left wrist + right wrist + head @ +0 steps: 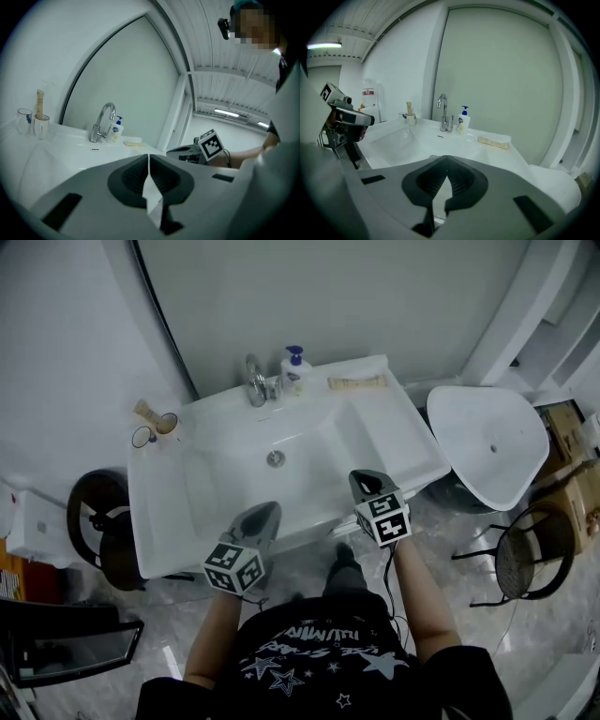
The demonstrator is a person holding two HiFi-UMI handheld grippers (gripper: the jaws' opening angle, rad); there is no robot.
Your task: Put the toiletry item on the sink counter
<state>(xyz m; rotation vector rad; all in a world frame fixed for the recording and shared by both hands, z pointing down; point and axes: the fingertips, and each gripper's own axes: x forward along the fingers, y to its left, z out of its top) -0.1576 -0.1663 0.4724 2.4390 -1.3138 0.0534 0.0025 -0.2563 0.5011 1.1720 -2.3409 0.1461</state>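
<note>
**Toiletry item** (356,382): a flat tan piece lying on the counter (398,432) at about 1 o'clock from the drain (275,458), near the back edge. It touches neither gripper. What kind of item it is cannot be told at this size.

**Neighbours:** the soap bottle (294,369) stands at 12 o'clock, just beside the tap (255,381). A cup (167,424) and a glass (142,437) stand at 10 o'clock, well apart from the item.

**Your right gripper** (361,480): it hangs over the near rim at 4 o'clock. Its jaws are closed with nothing between them, as its own view shows.

**Your left gripper** (266,510): it hangs at 6 o'clock, also over the near rim. Its jaws are closed and empty.

**Step in hand:** the item appears to be placed, with both grippers clear of it, so the task reads as finished or all but finished.

**Next move:** little is called for. Keep both jaws closed and draw the grippers back toward yourself, away from the basin (234,474). If the item needs squaring up, your right gripper is the nearer one. Reach over the counter at 1 o'clock, not across the tap.
</note>
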